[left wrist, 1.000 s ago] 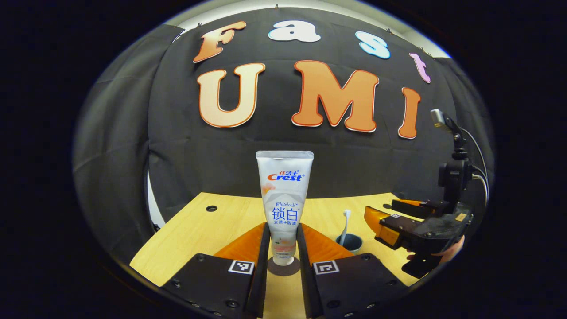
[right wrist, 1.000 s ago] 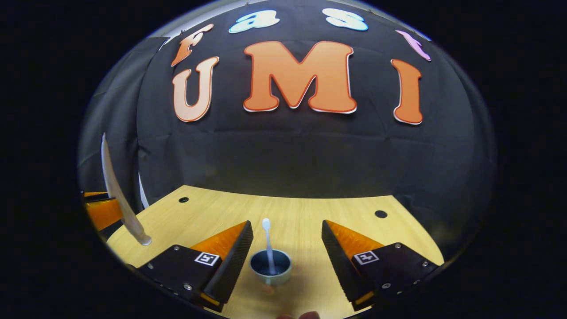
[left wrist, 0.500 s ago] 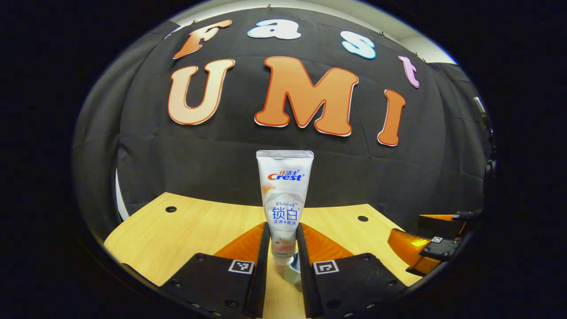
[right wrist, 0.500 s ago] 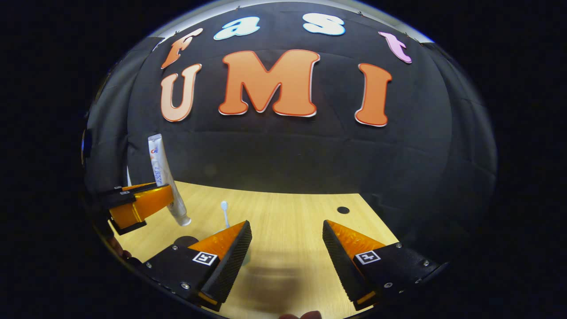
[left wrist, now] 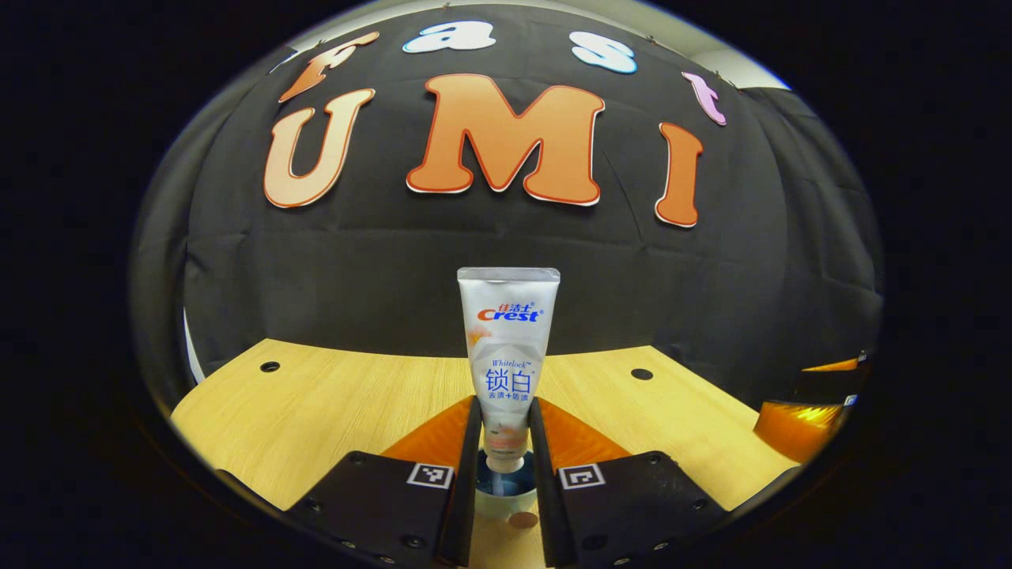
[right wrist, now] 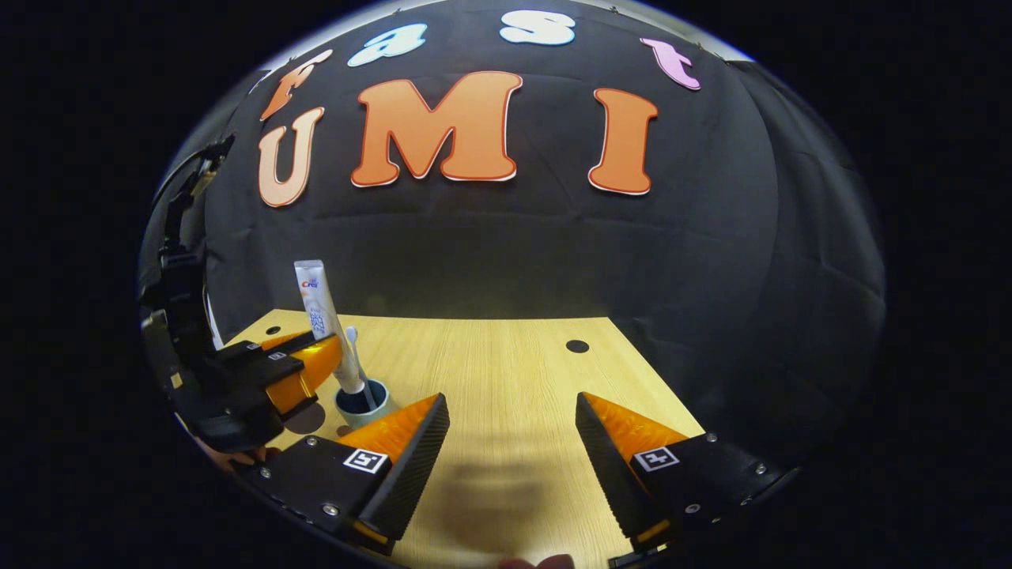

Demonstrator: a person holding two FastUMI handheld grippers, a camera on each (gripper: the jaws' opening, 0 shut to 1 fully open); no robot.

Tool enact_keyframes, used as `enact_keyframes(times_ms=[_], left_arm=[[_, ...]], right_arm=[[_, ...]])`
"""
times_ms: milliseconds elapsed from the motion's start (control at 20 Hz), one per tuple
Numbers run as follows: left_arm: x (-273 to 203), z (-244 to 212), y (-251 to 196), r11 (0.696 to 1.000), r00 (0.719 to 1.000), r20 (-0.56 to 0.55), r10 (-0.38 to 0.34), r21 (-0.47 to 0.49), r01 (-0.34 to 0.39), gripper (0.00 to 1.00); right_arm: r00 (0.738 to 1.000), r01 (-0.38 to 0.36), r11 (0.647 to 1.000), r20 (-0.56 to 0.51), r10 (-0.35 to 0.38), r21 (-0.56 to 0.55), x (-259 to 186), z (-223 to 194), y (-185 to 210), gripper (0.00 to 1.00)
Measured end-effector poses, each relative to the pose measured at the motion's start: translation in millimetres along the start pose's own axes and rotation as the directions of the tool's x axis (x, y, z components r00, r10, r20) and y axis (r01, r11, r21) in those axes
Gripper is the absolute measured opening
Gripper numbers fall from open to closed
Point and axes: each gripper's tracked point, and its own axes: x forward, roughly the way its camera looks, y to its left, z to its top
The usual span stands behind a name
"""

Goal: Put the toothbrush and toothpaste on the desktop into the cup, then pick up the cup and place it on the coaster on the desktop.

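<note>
My left gripper (left wrist: 504, 405) is shut on a white toothpaste tube (left wrist: 507, 348), held upright with its cap down. The cap sits at the mouth of the blue cup (left wrist: 506, 496), which shows between my fingers. In the right gripper view the tube (right wrist: 319, 312) leans into the cup (right wrist: 362, 401), where a white toothbrush (right wrist: 353, 356) stands head up. The left gripper (right wrist: 316, 362) grips the tube just above the cup. A dark round coaster (right wrist: 304, 419) lies left of the cup, partly under that gripper. My right gripper (right wrist: 512, 419) is open and holds nothing, to the right of the cup.
The wooden desktop (right wrist: 506, 371) has small round holes near its back edge (left wrist: 269, 367) (left wrist: 641, 374) (right wrist: 577, 346). The black cloth wall rises right behind it. The right gripper's finger (left wrist: 806, 415) shows at the far right of the left gripper view.
My left gripper carried the toothpaste over from above the coaster to the cup, and the cap now sits at the cup's mouth. My right gripper drew away to the right, still open.
</note>
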Motion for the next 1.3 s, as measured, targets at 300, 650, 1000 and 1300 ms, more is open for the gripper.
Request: enact_keyframes(times_ms=[300,650,1000,1300], left_arm=[[12,-35,2,0.999,0.998,-0.052,0.036,0.013,-0.035,0.36],[4,-45,4,0.998,0.996,-0.072,0.043,0.05,-0.04,0.41],[-46,-33,36,0.997,0.992,-0.097,0.079,0.01,-0.078,0.88],[-89,-4,95,0.99,0.986,-0.086,0.142,0.01,-0.142,0.95]], right_arm=[[1.0,0.0,1.0,-0.023,0.0,0.0,-1,-7,-3,0.97],[0.999,-0.018,1.0,-0.034,0.019,0.011,-4,-6,0,0.97],[0.994,-0.065,0.998,-0.09,0.064,-0.013,-2,-1,31,0.97],[0.965,-0.174,0.983,-0.206,0.161,-0.05,-3,-3,96,0.97]])
